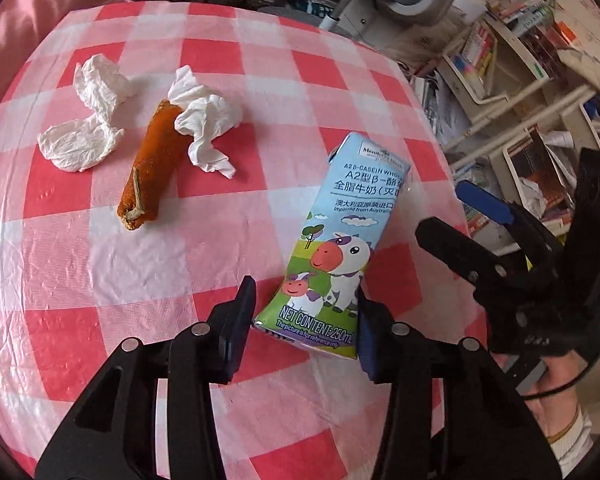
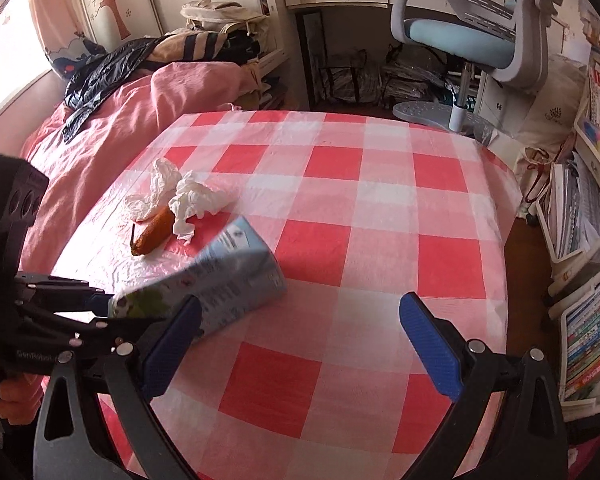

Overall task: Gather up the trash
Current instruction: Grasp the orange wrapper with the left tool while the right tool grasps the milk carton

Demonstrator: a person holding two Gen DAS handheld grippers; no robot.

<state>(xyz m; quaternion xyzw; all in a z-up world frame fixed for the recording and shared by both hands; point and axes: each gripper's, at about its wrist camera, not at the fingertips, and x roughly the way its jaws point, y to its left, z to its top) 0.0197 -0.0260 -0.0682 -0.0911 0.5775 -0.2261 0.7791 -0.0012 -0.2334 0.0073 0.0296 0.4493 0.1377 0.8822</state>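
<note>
A light blue milk carton point(image 1: 340, 240) with a cartoon cow lies tilted near the right edge of the red-and-white checked table point(image 1: 100, 300). My left gripper point(image 1: 304, 316) is shut on the carton's bottom end, one pad on each side. In the right wrist view the carton point(image 2: 236, 276) looks blurred and slanted, with the left gripper point(image 2: 104, 308) on its lower end. My right gripper point(image 2: 300, 320) stands open over bare cloth just right of the carton, nothing between its fingers. Two crumpled white tissues point(image 1: 88, 120) point(image 1: 208, 128) and an orange-brown food scrap point(image 1: 152, 160) lie farther back on the left.
A bed with a pink cover point(image 2: 112, 128) and a black bag point(image 2: 100, 72) borders the table's far left. A blue office chair point(image 2: 460, 40) stands behind it. Crowded bookshelves point(image 2: 596, 120) line the right side. The person's hand point(image 1: 556, 400) grips the right gripper's handle.
</note>
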